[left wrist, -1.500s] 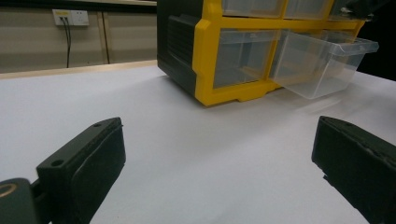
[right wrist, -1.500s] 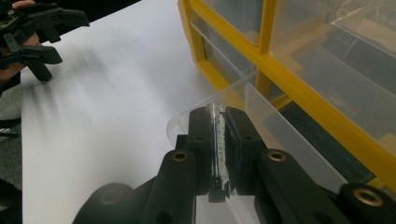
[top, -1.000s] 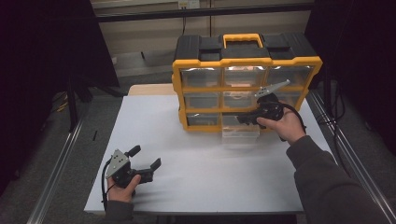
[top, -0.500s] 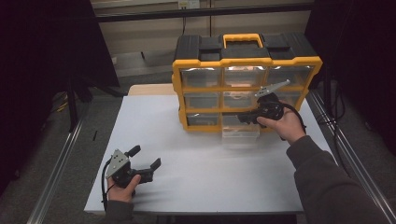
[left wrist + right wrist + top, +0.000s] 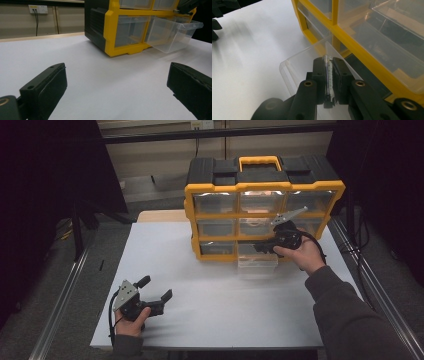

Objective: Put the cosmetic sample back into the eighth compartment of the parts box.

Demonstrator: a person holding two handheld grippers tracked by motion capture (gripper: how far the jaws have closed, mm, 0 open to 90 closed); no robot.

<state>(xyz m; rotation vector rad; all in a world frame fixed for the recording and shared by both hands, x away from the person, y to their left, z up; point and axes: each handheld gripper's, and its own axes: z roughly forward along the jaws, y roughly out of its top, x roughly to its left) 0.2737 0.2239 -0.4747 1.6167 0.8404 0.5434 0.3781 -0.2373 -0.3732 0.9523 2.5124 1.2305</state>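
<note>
A yellow and black drawer organizer (image 5: 264, 172) stands at the back of the white table (image 5: 215, 315). Its bottom middle clear drawer (image 5: 257, 266) is pulled partway out. My right gripper (image 5: 261, 248) is shut on that drawer's thin clear wall, seen clamped between the jaws of the right gripper (image 5: 328, 65) above the drawer (image 5: 298, 65). My left gripper (image 5: 156, 288) rests low at the table's front left, open, with nothing between its fingers. From the left gripper (image 5: 117, 83), the pulled-out drawer (image 5: 175, 32) and the organizer (image 5: 110, 32) lie ahead across bare table.
Metal rails (image 5: 62, 295) run along both sides of the table. A wall socket (image 5: 38, 9) sits on the far wall. The other clear drawers (image 5: 215, 202) are pushed in. A sleeve (image 5: 345, 315) crosses the table's right front.
</note>
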